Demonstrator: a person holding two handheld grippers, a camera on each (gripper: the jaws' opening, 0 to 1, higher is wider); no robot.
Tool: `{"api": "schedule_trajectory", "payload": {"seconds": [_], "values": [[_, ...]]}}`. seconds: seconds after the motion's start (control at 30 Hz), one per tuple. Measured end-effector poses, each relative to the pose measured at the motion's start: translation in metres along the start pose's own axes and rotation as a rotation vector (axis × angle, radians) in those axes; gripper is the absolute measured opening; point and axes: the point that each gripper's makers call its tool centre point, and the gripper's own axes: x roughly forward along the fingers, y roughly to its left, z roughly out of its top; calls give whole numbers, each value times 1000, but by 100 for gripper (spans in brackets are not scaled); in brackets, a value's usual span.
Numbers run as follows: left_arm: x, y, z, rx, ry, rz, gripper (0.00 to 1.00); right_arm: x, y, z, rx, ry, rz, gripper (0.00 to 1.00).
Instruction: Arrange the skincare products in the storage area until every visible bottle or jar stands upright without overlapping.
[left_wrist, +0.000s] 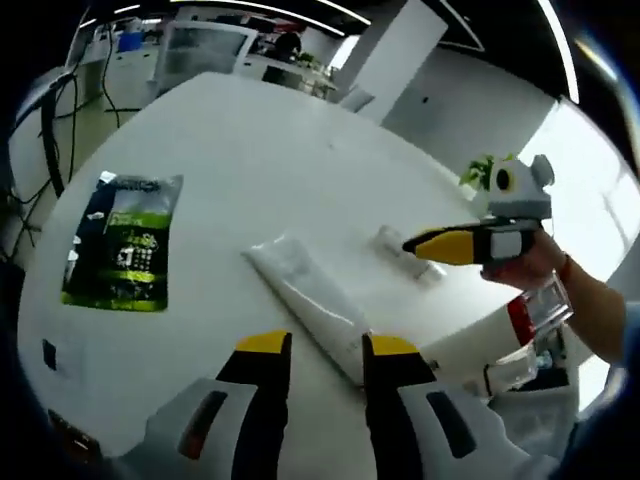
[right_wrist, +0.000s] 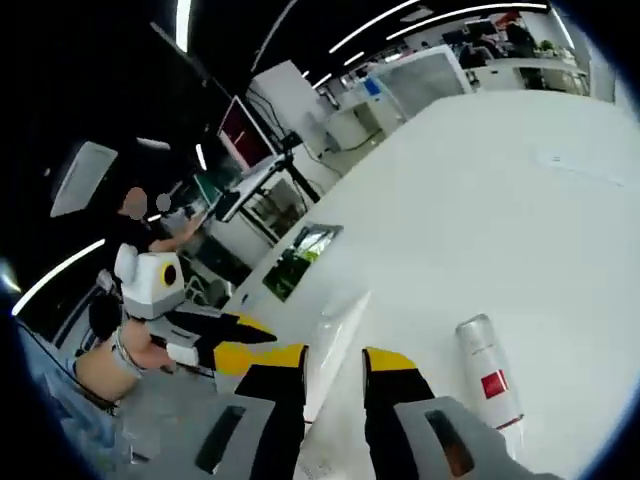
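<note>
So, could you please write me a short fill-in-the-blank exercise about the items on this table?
1. The white tube is ____ on the white table, not standing.
2. The green-and-black packet lies ____ on the table.
3. The small bottle carries a ____ label.

Missing words: lying; flat; red

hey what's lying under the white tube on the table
The white tube lies flat on the bare white table; nothing shows beneath it. Its near end is hidden behind the left gripper.
</note>
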Motion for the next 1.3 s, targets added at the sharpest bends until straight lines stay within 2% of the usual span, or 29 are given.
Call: {"api": "schedule_trajectory", "payload": {"seconds": [0.07,0.17,0.27,0.43,0.47,0.5,0.6,0.63,0.7,0.8,0.87,0.93,1.07,1.1,1.3], "values": [[7,3,-6,-7,-1,-3,29,11,-2,-5,-18,42,4,16],[12,10,-16,-30,31,12,29,24,-3,-13,-17,107,21,16],[12,6,-2,-104,-41,-35,28,33,-5,-13,-6,124,22,16],[17,9,-11,-127,-11,-27,28,46,-8,-18,15,162,15,16],[16,5,-8,-137,-28,-49,30,47,-7,-19,15,166,15,16],[17,7,-8,-141,-31,-40,30,48,-7,-22,16,180,15,16],[19,4,-8,-170,-43,-69,28,51,-7,-33,7,219,10,17],[20,4,-8,-187,-52,-79,28,52,-5,-32,30,201,27,20],[20,5,-7,-210,-64,-92,26,53,-2,-35,73,207,58,18],[21,4,-7,-233,-71,-107,25,55,-1,-36,64,201,66,17],[22,-3,-9,-235,-62,-146,24,56,3,-38,80,201,81,16],[21,-2,-8,-208,-65,-137,25,56,3,-37,90,198,82,16],[22,-3,-8,-192,-67,-141,25,55,5,-37,68,193,90,15],[22,-3,-8,-194,-67,-145,26,53,7,-35,36,185,98,14],[20,-5,-3,-213,-90,-170,31,46,20,-25,-6,107,156,8]]}}
